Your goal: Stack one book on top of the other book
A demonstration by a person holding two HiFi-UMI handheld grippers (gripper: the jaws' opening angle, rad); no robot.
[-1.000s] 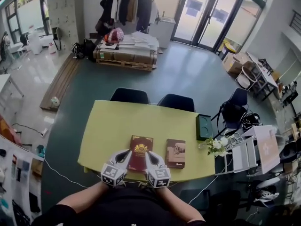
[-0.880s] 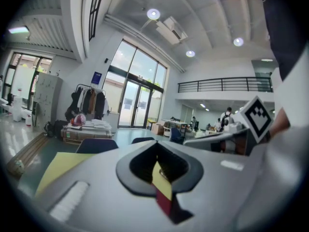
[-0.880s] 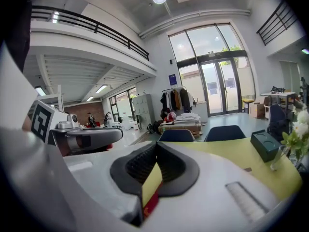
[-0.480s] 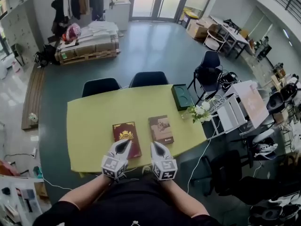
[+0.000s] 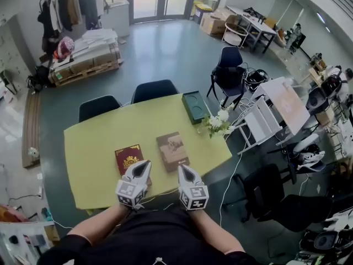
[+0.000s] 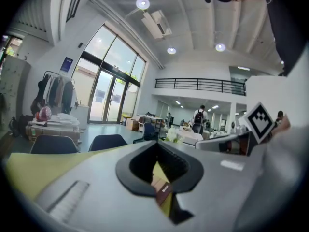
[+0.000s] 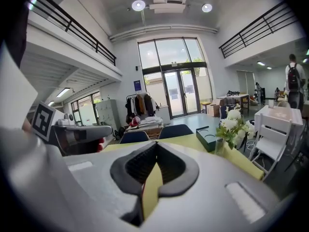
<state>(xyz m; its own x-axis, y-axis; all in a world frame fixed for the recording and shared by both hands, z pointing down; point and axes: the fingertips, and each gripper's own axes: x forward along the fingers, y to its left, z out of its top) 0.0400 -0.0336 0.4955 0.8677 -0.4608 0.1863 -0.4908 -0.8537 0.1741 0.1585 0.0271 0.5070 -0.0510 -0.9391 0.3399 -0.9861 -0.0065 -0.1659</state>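
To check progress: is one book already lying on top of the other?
No, the red book and the brown book lie side by side on the table.

Black top [image 5: 160,233], white fingers [image 5: 134,175] (checkered cubes [image 5: 128,194])

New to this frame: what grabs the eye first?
A yellow-green table fills the head view, a red book and a brown book lying side by side, apart, on it. The left gripper and right gripper hover shut and empty over its near edge.

Your yellow surface [image 5: 94,148] carries a green tray [image 5: 196,107] beside white flowers [image 5: 219,120]; two dark chairs [image 5: 154,90] stand behind it.
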